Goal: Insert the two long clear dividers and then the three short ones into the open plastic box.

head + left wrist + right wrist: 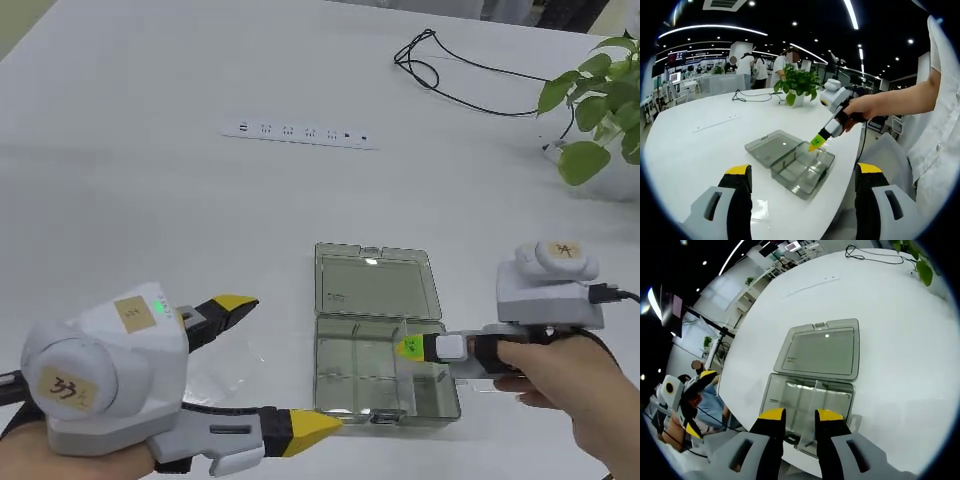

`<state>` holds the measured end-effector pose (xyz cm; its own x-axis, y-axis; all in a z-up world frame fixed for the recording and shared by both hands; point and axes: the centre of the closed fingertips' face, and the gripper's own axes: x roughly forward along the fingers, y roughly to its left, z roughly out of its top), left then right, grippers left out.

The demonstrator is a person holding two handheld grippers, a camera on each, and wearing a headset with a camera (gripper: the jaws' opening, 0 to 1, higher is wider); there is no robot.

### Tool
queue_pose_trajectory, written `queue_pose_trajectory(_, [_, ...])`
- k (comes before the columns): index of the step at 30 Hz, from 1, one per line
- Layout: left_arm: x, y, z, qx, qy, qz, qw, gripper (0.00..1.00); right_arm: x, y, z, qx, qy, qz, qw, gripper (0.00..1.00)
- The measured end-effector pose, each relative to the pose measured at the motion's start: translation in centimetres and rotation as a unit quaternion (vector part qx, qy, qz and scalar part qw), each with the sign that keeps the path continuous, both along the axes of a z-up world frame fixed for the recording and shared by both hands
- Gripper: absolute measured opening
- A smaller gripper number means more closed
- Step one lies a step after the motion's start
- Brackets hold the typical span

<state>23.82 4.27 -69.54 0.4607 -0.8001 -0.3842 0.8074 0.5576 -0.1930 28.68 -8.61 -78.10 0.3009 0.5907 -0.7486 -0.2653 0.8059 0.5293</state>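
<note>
Yellow-tipped right gripper (410, 348) over the plastic box (375, 285); left gripper (283, 363) spread wide nearby.

Item count
One open plastic box (375, 285); two grippers, left gripper (283, 364) and right gripper (410, 347); beyond the box, one power strip (300, 133), one black cable (450, 75), one potted plant (600, 100).

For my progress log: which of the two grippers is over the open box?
The right gripper: its tips are over the box; the left gripper is wide open beside it.
</note>
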Motion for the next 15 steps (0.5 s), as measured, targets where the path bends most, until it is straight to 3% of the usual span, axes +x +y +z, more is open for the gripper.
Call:
queue_pose_trajectory(4, [-0.2, 0.1, 0.2, 0.002, -0.001, 0.004, 1.0, 0.86, 0.0, -0.2, 1.7, 0.017, -0.033, 0.012, 0.9992, 0.26])
queue_pose_trajectory(9, [-0.5, 0.2, 0.4, 0.006, -0.001, 0.012, 0.9999, 0.86, -0.4, -0.4, 3.2, 0.033, -0.058, 0.023, 0.9975, 0.32])
queue_pose_trajectory(13, [-0.7, 0.4, 0.6, 0.008, -0.001, 0.021, 0.9997, 0.86, -1.1, -0.7, 4.2, 0.038, -0.089, 0.049, 0.9941, 0.36])
queue_pose_trajectory(14, [-0.7, 0.5, 0.6, 0.01, -0.001, 0.023, 0.9997, 0.86, -1.1, -0.7, 4.7, 0.043, -0.109, 0.058, 0.9914, 0.37])
queue_pose_trajectory(15, [-0.8, 0.6, 0.6, 0.012, -0.001, 0.025, 0.9996, 0.86, -1.6, -0.8, 4.9, 0.046, -0.103, 0.056, 0.9921, 0.38])
